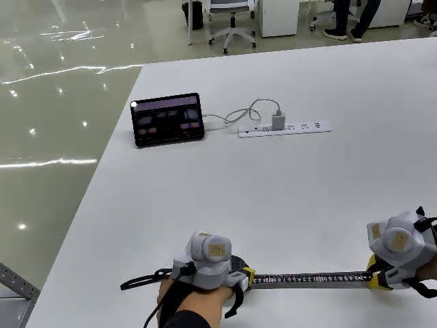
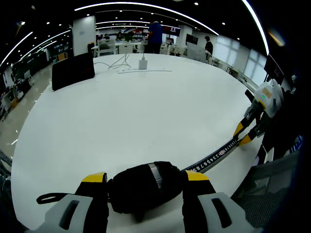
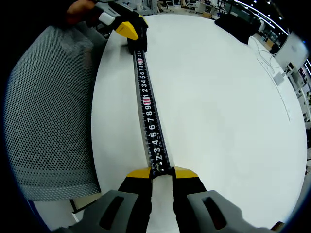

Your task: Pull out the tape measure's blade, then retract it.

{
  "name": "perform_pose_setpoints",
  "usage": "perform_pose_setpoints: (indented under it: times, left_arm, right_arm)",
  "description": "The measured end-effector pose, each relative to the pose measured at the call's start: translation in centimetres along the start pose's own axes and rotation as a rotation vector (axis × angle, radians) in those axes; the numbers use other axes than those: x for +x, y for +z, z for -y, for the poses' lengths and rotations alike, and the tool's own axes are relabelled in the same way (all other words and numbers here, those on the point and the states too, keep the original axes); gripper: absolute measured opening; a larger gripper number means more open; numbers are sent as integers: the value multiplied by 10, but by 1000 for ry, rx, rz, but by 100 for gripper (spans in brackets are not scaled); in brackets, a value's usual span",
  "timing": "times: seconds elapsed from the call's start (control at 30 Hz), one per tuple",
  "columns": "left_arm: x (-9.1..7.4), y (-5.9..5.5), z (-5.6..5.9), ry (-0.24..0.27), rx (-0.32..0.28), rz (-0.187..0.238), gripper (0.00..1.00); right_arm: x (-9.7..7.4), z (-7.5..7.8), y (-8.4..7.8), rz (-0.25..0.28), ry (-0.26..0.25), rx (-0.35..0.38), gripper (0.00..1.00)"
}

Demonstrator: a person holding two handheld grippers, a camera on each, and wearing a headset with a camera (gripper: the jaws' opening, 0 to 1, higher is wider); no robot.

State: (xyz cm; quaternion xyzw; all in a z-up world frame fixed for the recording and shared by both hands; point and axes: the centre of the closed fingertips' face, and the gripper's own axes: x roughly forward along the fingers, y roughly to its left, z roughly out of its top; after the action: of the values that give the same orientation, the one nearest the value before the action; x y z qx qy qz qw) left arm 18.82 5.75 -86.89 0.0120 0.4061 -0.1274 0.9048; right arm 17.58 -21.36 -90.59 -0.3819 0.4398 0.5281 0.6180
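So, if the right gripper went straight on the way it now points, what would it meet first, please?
The right gripper, shut on the end of the blade, points along it; going straight on, it would probably first meet the case held in the left gripper.

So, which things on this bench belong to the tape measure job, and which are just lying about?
Job: black tape measure case clamped in the left gripper; its black numbered blade, drawn out, tip pinched by the right gripper.
Lying about: black tablet; white power strip; white charger with grey cable.
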Motion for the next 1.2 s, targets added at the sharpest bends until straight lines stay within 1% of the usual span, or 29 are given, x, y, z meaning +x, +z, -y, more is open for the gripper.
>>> perform_pose_setpoints:
  times: [0.23,0.47,0.67,0.73,1.2]
  left_arm:
    - [0,0,0,-2,-1,1,57]
    - [0,0,0,-2,-1,-1,57]
    - [0,0,0,-3,-2,0,57]
    - [0,0,0,-3,-3,-1,57]
    - [0,0,0,-4,-3,-2,57]
  right_arm:
    - [1,0,2,-12,3,-2,11]
    - [3,-1,5,-10,-1,-5,11]
    - [4,-1,8,-9,-2,8,11]
    - [4,-2,10,-11,-3,-5,11]
    - [7,-2,15,-3,-5,8,11]
